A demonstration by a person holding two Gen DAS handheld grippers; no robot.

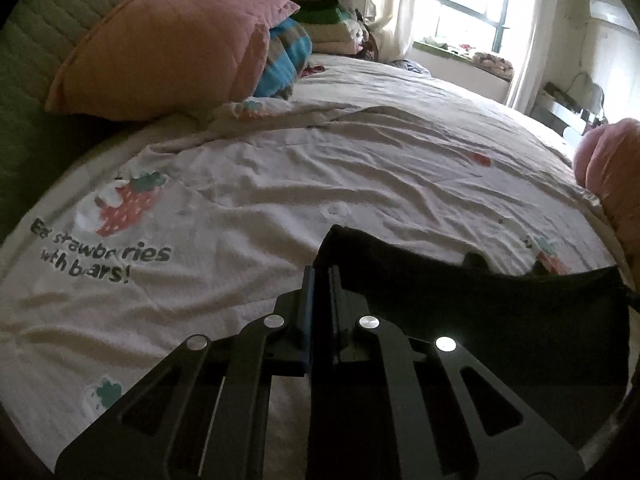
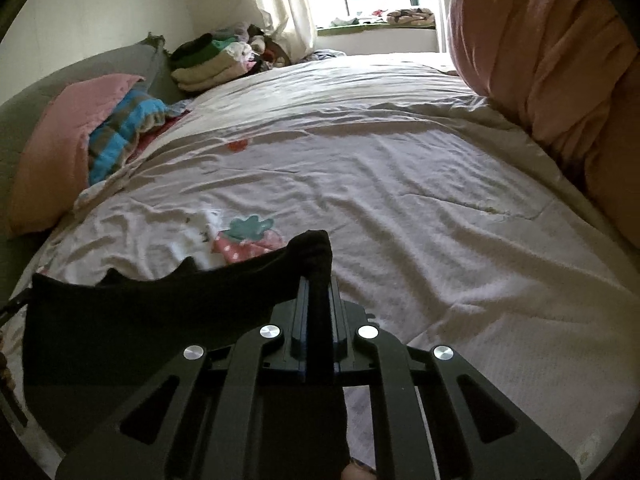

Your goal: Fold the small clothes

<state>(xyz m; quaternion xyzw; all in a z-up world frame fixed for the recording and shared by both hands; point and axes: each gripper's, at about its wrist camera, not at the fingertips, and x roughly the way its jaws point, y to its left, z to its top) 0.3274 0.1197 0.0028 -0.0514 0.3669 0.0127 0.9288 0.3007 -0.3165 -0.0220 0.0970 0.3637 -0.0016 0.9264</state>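
A small black garment (image 1: pixel 460 300) hangs stretched between my two grippers just above the bed. My left gripper (image 1: pixel 321 270) is shut on the garment's left corner, which pokes up past the fingertips. In the right wrist view the same black garment (image 2: pixel 140 312) spreads to the left, and my right gripper (image 2: pixel 318 280) is shut on its bunched right corner. The top edge of the cloth sags between the two grips. The garment's lower part is hidden behind the gripper bodies.
The bed is covered by a pale sheet (image 1: pixel 280 184) printed with strawberries and text. A pink pillow (image 1: pixel 168 40) and a blue striped cloth (image 1: pixel 288 56) lie at the head. Folded clothes (image 2: pixel 208 64) are stacked near the window. A pink quilt roll (image 2: pixel 540 48) lies on the right.
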